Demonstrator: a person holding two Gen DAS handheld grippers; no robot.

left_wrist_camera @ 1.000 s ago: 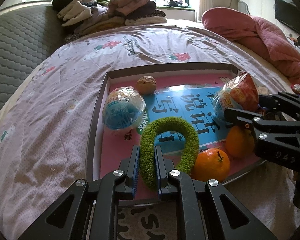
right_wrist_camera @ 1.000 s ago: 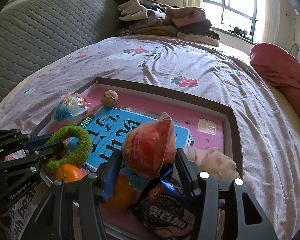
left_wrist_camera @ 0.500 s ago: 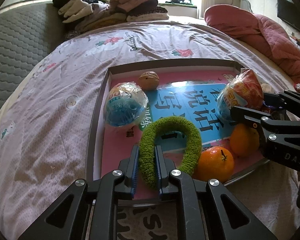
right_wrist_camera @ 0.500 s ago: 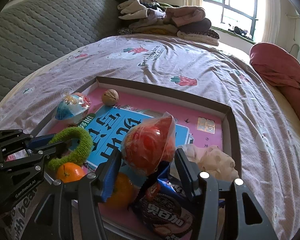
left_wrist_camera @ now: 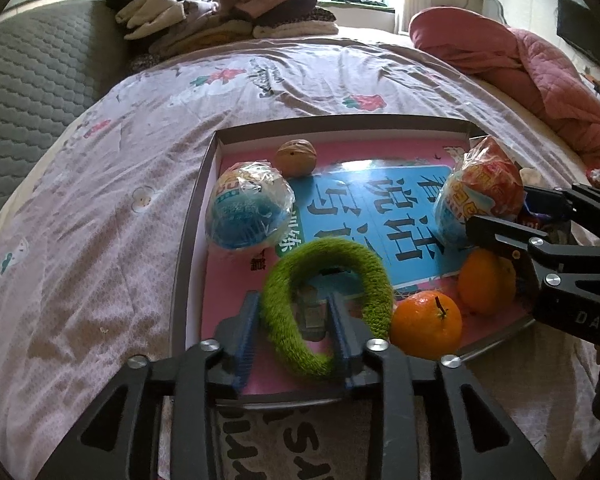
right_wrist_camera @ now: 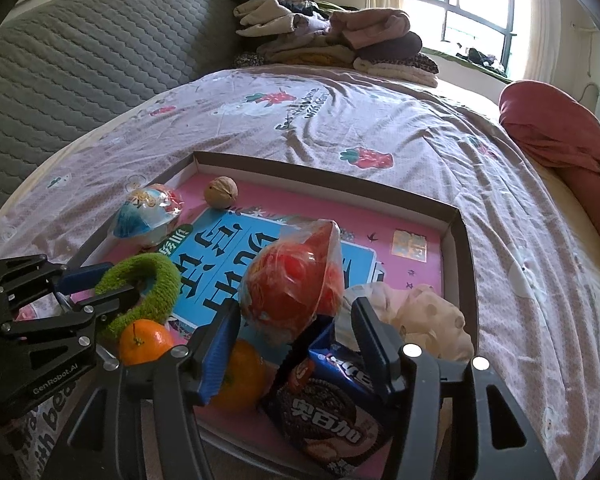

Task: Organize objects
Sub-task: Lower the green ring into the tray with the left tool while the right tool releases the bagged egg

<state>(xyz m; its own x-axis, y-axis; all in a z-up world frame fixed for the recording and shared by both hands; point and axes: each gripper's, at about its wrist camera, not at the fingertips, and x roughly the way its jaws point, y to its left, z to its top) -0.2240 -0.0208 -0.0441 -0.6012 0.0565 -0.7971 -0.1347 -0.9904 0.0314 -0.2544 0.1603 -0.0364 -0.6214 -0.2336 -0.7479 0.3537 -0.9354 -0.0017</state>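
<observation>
The shallow cardboard tray (right_wrist_camera: 456,240) is crowded toward six o'clock: fuzzy green ring (left_wrist_camera: 328,300), two oranges (left_wrist_camera: 426,326), red wrapped ball (right_wrist_camera: 296,280). Toward twelve, its pink floor past the walnut (left_wrist_camera: 296,157) lies open.

Tray (left_wrist_camera: 196,216): I see it lying on the bed (left_wrist_camera: 100,208).
Far left corner: walnut (left_wrist_camera: 296,157), wrapped ball (left_wrist_camera: 248,210) just before it.
Near edge: fuzzy ring (left_wrist_camera: 332,276), two oranges (left_wrist_camera: 426,324) to its right.
Right side: second wrapped ball (right_wrist_camera: 296,280), cookie packet (right_wrist_camera: 324,408) before it.
Behind tray: folded clothes (right_wrist_camera: 332,40).
</observation>
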